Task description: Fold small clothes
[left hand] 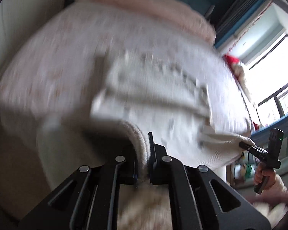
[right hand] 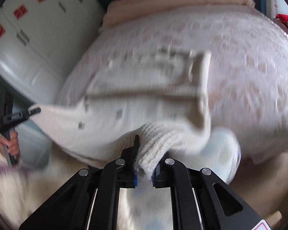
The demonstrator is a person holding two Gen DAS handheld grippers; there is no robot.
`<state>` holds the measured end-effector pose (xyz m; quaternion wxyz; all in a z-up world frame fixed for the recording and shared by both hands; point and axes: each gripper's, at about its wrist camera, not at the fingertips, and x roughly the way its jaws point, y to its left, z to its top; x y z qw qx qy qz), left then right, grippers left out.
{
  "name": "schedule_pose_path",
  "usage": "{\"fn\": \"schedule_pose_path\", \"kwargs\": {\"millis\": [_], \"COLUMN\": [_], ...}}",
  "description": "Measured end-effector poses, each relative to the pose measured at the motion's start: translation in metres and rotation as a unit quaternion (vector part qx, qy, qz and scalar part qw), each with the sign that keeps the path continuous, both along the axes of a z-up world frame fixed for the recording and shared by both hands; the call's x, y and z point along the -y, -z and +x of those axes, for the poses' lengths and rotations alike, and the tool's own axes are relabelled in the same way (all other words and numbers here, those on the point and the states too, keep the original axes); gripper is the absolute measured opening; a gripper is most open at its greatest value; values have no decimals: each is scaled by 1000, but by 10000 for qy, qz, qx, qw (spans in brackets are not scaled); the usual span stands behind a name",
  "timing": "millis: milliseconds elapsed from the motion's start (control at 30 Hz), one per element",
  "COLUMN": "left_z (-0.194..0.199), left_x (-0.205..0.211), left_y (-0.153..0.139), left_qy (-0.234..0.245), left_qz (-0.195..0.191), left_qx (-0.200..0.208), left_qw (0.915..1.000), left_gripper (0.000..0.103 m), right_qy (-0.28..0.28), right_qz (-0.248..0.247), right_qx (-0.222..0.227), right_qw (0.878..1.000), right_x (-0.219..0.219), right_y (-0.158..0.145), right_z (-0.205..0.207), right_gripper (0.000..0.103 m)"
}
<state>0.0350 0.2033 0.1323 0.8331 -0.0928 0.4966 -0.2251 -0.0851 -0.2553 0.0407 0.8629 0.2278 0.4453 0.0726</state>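
Note:
A small cream knitted garment [left hand: 153,95] with grey flecks hangs stretched over a bed, blurred by motion. My left gripper [left hand: 144,153] is shut on its ribbed edge [left hand: 142,147]. My right gripper [left hand: 243,145] shows at the right of the left wrist view, shut on the other end of that edge. In the right wrist view the garment [right hand: 144,99] fills the middle. My right gripper [right hand: 146,161] pinches a ribbed fold [right hand: 155,145]. My left gripper [right hand: 35,111] shows at the left, shut on the far corner.
A bed with a pale pink patterned cover [right hand: 249,67] lies under the garment, with a folded pink blanket [right hand: 172,3] at its far end. White cabinets with red stickers [right hand: 38,19] stand to the left. A bright window [left hand: 268,67] is at the right.

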Motion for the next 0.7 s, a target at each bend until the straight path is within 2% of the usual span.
{"fn": "schedule_pose_path", "kwargs": {"millis": [67,133,200,267,300,333,367,433,467,500,533,567,633,700], "left_z": [57,115,162,211,226,244,254,262,262,260,254,246,236,239], "left_x": [15,30,40,50,54,61,63,60,55,49,42,36,32,37], "left_y": [-2,7,26,56,70,89,102,112,115,113,108,102,92,95], "left_qy": [-68,-251,-457,-633,-700,-752,-853,-987,-1047,-1085,-1164,-1223,-1166,-840], "left_qz": [70,331,499,493,561,694,746,593,390,245,238,264,408,721], "left_qx": [318,613,604,386,325,169,37,-92,-109,-95,24,278,740,827], "left_qw": [9994,9973,9959,9960,9954,9946,9936,9933,9937,9937,9929,9918,9896,9904], "left_gripper": [6,7,7,7,9,11,11,16,22,42,66,73,86,88], "right_qy": [278,550,988,1185,1377,1533,1717,1956,2037,2163,2273,2315,2112,1873], "right_qz": [206,455,643,777,782,769,757,805,919,967,905,758,365,-2], "right_qx": [253,354,432,379,234,126,44,139,290,498,664,815,847,674], "right_qw": [9991,9968,9921,9892,9871,9851,9822,9773,9743,9703,9673,9664,9731,9800], "right_x": [22,39,54,61,63,63,67,72,78,83,87,89,88,83], "right_y": [-3,7,28,55,72,83,95,97,94,88,81,75,70,76], "right_z": [44,94,137,174,190,200,208,209,205,195,185,177,173,182], "right_gripper": [9,9,11,12,17,18,18,22,38,55,59,61,62,68]}}
